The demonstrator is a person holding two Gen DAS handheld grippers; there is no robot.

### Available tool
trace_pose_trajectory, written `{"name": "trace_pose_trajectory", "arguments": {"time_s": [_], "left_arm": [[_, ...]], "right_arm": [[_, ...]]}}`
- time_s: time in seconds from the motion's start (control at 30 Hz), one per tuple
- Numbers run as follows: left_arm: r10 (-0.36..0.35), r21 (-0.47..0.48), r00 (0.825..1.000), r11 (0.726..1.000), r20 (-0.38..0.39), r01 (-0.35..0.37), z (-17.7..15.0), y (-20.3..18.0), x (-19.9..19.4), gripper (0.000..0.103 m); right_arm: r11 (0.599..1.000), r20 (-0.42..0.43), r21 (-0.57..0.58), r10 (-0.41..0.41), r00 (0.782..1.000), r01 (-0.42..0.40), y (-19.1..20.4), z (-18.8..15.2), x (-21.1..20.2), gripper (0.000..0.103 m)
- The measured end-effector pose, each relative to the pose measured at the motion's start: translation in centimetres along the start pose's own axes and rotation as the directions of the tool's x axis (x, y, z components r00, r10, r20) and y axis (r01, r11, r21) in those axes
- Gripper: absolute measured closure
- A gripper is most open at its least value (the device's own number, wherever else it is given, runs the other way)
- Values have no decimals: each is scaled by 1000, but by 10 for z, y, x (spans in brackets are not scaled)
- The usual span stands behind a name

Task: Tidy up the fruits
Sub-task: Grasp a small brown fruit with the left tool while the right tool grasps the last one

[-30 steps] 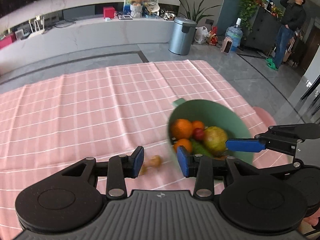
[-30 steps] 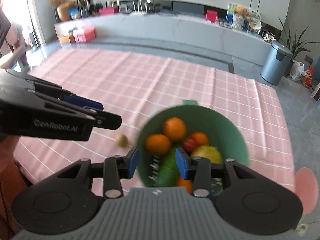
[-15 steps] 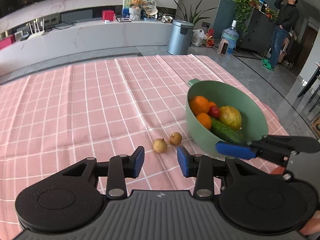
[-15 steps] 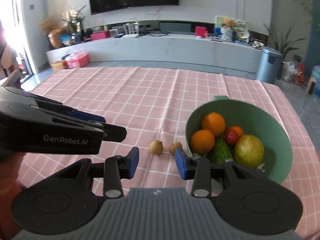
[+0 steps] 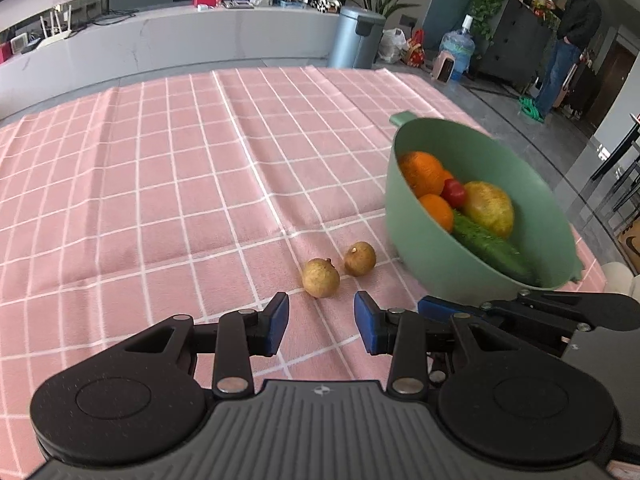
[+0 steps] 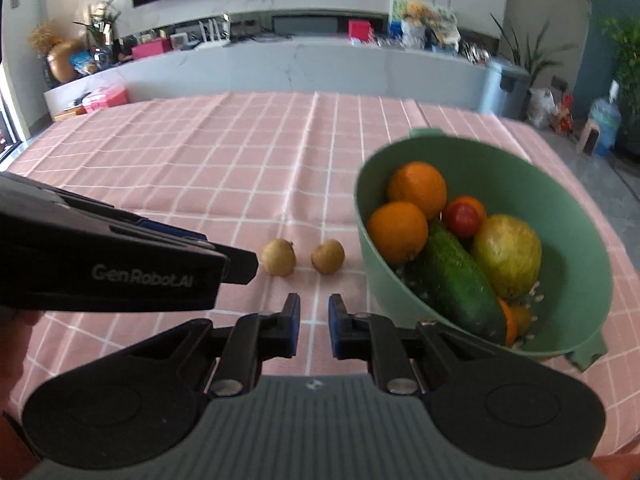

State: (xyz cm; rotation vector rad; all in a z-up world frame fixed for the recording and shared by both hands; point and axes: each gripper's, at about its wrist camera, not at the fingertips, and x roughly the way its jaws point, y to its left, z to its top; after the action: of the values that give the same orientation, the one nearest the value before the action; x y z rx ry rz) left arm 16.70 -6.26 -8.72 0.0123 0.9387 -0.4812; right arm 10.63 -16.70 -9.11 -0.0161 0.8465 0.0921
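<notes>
Two small tan fruits lie on the pink checked cloth, the left one and the right one. To their right a green colander bowl holds oranges, a red fruit, a cucumber and a yellow-green fruit. My left gripper is open and empty, just short of the left tan fruit. My right gripper is open with a narrower gap and empty, just short of both tan fruits.
The tablecloth stretches far and left of the fruits. The bowl sits near the table's right edge, and the floor lies beyond. A person stands far off by a cabinet. The left gripper's side crosses the right wrist view.
Both grippers have pulled back and to the left of the bowl, toward the two tan fruits. The right gripper's gap has narrowed. The bowl stands where it was.
</notes>
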Motion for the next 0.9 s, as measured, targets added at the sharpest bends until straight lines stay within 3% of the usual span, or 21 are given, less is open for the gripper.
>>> {"name": "trace_pose_trajectory", "arguments": {"time_s": [0.3,0.53,0.67,0.9], "left_arm": [[13,45,999,999,-36,-11,10,-2,35,60],[-10,39,999,999,-31,11,9,1,39,74],[6,1,1000,1000,-12,-6,7,9,28,75],[86,-131,996,988,8,-84,-3,42,-3,75]], "right_arm": [[998,-41,56,-2,999,4,-6,3,14,95],[995,-11,93,-33,999,34,-2,1,14,95],[989,11,127,-74,997,72,4,1,17,93],[969,61,175,-187,981,174,26,-1,30,82]]}}
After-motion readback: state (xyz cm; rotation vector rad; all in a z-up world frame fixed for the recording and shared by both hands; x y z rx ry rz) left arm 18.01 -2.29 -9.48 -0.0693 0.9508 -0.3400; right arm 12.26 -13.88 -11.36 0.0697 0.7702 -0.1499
